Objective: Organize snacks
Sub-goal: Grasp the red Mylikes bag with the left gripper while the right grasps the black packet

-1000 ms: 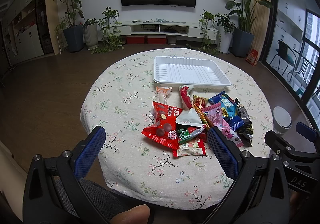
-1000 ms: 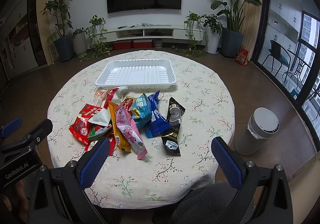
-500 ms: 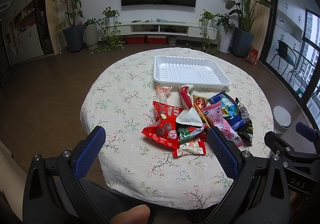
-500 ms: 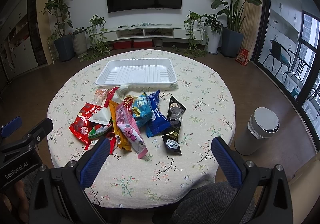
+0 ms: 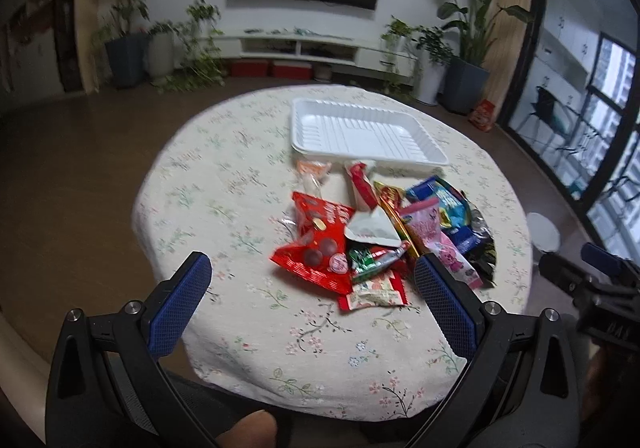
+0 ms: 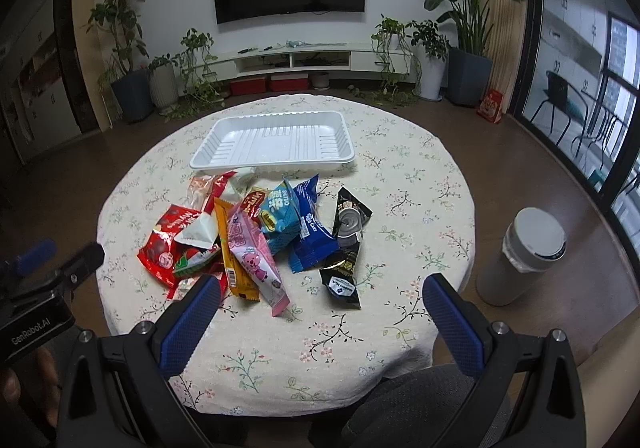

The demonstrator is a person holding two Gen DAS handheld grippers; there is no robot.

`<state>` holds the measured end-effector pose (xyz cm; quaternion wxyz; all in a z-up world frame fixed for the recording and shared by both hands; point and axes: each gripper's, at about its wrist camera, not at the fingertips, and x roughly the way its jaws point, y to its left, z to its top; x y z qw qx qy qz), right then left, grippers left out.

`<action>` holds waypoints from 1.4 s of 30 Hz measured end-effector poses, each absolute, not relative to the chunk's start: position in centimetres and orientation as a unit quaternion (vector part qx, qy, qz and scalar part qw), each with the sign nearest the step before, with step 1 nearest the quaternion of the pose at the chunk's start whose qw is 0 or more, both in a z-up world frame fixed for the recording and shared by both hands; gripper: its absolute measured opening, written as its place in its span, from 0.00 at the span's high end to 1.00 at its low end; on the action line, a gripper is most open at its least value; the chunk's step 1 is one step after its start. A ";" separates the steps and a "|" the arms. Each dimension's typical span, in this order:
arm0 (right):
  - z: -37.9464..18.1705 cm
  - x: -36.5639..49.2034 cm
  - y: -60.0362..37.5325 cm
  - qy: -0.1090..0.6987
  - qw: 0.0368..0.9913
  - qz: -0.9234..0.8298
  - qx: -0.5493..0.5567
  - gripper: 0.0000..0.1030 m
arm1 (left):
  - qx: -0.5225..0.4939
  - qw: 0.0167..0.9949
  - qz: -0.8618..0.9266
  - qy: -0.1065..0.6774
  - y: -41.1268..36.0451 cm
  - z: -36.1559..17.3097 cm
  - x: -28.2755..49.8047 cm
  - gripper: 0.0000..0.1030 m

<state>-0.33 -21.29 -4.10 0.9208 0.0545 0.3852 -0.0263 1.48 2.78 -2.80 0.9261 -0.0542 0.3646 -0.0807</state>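
Note:
A heap of snack packets lies on the round table: a red bag (image 5: pixel 320 244) (image 6: pixel 166 244), a pink packet (image 6: pixel 256 256) (image 5: pixel 440 244), blue packets (image 6: pixel 308 236), a black packet (image 6: pixel 346 248). An empty white tray (image 5: pixel 360 134) (image 6: pixel 276 142) stands just behind them. My left gripper (image 5: pixel 312 288) is open and empty, above the table's near edge in front of the red bag. My right gripper (image 6: pixel 320 312) is open and empty, near the front edge before the pink and black packets.
The table has a floral cloth (image 6: pixel 420 184). A grey bin (image 6: pixel 524 260) stands on the floor to the right. Plants, a TV shelf (image 6: pixel 300 56) and glass doors line the room behind. The other gripper shows at each view's edge.
The left gripper's view has shifted and blurred: it has moved slightly forward and toward the snacks. The right gripper has crept a little closer. Both jaws stay open.

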 end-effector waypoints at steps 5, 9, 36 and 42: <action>-3.4 0.0 -23.7 0.364 0.928 -0.003 0.081 0.00 | -0.067 0.904 -0.070 0.417 5.2 -5.2 3.2 0.00; -3.6 2.1 -24.5 0.383 0.919 0.032 0.083 0.01 | -0.050 0.902 -0.046 0.426 6.3 -6.2 4.7 0.00; -9.9 8.5 -26.5 0.490 0.847 0.092 0.185 0.28 | 0.038 0.872 -0.124 0.472 2.0 -8.1 14.7 0.25; -11.0 8.6 -26.3 0.496 0.848 0.085 0.168 0.34 | 0.059 0.865 -0.144 0.478 0.5 -8.4 15.5 0.25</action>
